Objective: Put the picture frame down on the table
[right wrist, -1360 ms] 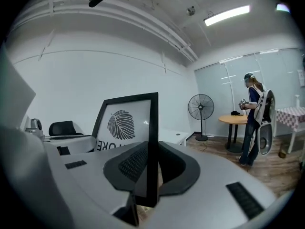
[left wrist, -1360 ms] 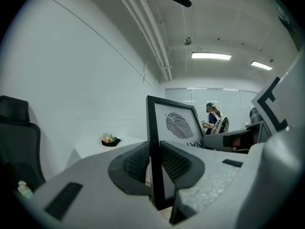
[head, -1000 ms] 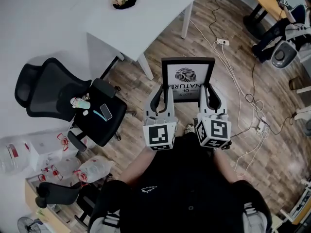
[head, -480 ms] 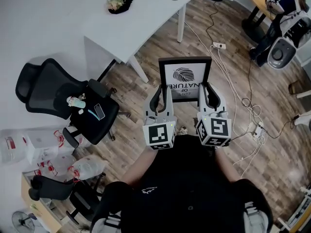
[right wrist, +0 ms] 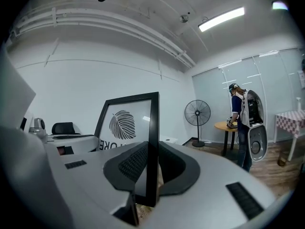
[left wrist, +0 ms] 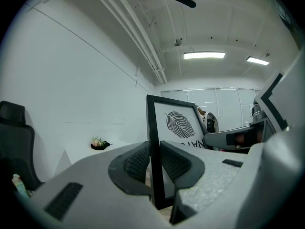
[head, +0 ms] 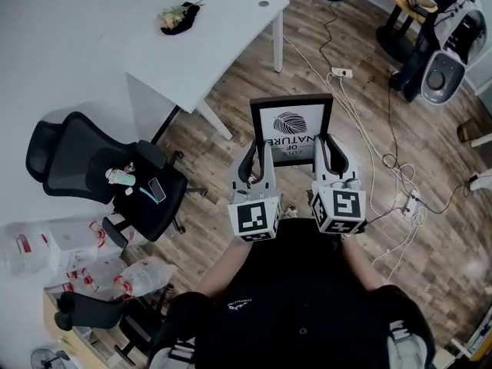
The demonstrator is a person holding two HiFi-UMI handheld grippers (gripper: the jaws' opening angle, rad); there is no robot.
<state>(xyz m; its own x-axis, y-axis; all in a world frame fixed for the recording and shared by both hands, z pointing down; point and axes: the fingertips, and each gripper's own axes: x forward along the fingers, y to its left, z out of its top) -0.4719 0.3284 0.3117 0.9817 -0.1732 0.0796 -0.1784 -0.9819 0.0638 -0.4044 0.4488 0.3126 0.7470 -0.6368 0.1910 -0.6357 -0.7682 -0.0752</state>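
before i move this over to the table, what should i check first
1. Left claw shut on the picture frame, left edge: ok.
2. Right claw shut on its right edge: ok.
3. Frame held level between them: ok.
4. Frame above the table: not ok, it hangs over the wood floor; the table is ahead to the left.
5. Bare room on the table: ok, only a small dark bundle near the far end.
6. Footing clear of the cables on the right: cannot tell, the body hides the feet.
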